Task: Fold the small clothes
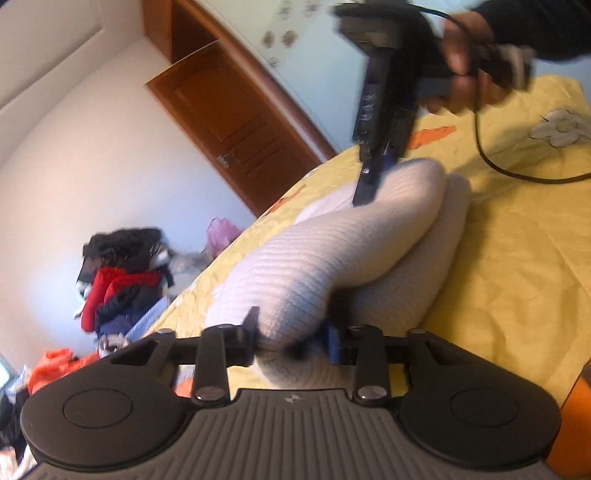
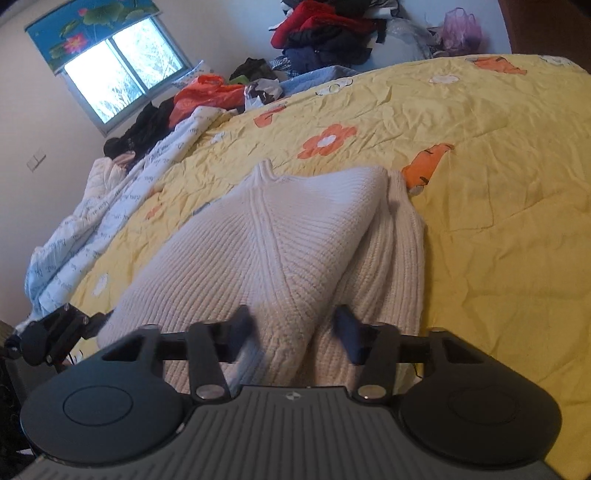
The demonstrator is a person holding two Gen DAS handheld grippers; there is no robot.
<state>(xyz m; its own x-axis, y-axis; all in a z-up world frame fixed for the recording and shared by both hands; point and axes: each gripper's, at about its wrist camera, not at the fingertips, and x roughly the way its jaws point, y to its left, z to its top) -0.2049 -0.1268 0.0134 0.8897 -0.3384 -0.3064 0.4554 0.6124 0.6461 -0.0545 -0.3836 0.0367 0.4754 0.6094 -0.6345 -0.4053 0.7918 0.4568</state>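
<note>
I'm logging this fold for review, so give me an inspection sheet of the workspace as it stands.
Surface: yellow flowered bedspread, wrinkled.
Job's things: white knit sweater, partly folded, one layer lifted over another.
Clutter: clothes pile beyond the bed; orange bag and white quilt at the bed's edge.
Grippers: left gripper shut on the sweater's fold; right gripper with jaws apart, around the sweater's edge.
Cables: black cable trailing from the right gripper across the bedspread.
Surroundings: window, wooden door, white walls.
</note>
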